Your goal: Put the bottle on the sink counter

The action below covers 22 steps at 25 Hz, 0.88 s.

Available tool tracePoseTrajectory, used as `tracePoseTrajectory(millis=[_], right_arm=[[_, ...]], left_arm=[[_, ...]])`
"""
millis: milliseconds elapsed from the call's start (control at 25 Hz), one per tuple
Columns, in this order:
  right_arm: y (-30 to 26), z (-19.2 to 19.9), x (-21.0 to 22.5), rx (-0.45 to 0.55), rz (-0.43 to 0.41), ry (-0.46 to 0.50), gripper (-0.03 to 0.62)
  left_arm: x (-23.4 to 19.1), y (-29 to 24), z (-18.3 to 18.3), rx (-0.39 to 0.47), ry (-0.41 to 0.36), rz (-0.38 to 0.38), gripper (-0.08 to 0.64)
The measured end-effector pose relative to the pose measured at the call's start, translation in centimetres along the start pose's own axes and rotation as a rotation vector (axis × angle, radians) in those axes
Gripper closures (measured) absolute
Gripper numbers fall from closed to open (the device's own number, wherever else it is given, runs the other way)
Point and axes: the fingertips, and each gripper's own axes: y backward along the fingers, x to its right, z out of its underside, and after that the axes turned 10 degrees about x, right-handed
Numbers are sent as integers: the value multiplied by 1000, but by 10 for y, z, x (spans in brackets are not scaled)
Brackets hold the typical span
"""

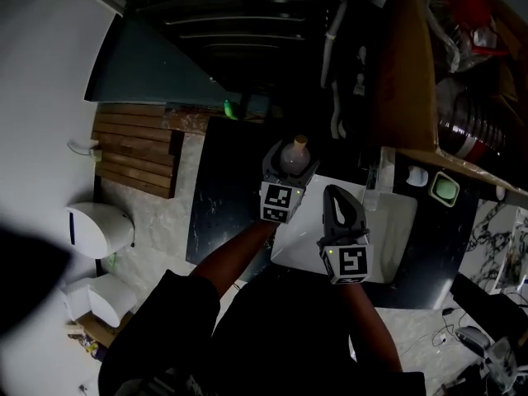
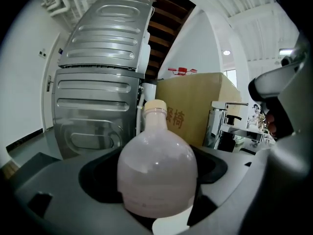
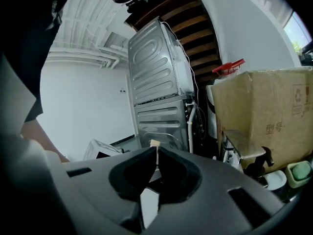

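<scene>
A round-bellied frosted bottle (image 1: 295, 157) with a pale cap stands upright between the jaws of my left gripper (image 1: 289, 172), which is shut on its belly. In the left gripper view the bottle (image 2: 156, 175) fills the gap between the jaws, cap (image 2: 155, 105) on top. It is held over the spot where the dark sink counter (image 1: 223, 196) meets the far left corner of the white basin (image 1: 396, 229); whether it touches the counter I cannot tell. My right gripper (image 1: 334, 191) hovers over the basin to the right, its jaws (image 3: 157, 153) shut on nothing.
A faucet (image 1: 373, 184) stands behind the basin. A large cardboard box (image 1: 412, 64) is at the back right, with a green dish (image 1: 445, 190) below it. A ribbed metal appliance (image 2: 98, 97) rises behind the counter. Wooden slats (image 1: 132, 151) and a white bin (image 1: 99, 229) lie left.
</scene>
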Motion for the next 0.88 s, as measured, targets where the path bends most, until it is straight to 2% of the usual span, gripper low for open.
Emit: tracePoseTrajectory(millis=[160,320,440,640,680,760,880], right_arm=[[-7,4,8,-1,12,-12,552],[-23,-2,11,22,-3,-32,552],[-39,-7,8,44,-51,-68,551],[-66,4,0,-25,-150,-146,549],[-71,5,0,-36,-160,-156,535],[-81,8,-1,-54,-185,-176,443],[-92,15,-8,-85,-233,-217,415]], left_arm=[[-3,-1,15,-30,-45,-7,164],[-6,-2,20,-40,-51,-14,164],[-4,0,18,-29,-53,-10,164],[-1,5,11,-9,-60,-4,164],[-1,5,10,-5,-61,-4,164],[-1,7,8,1,-69,-1,164],[3,8,4,18,-68,14,164]])
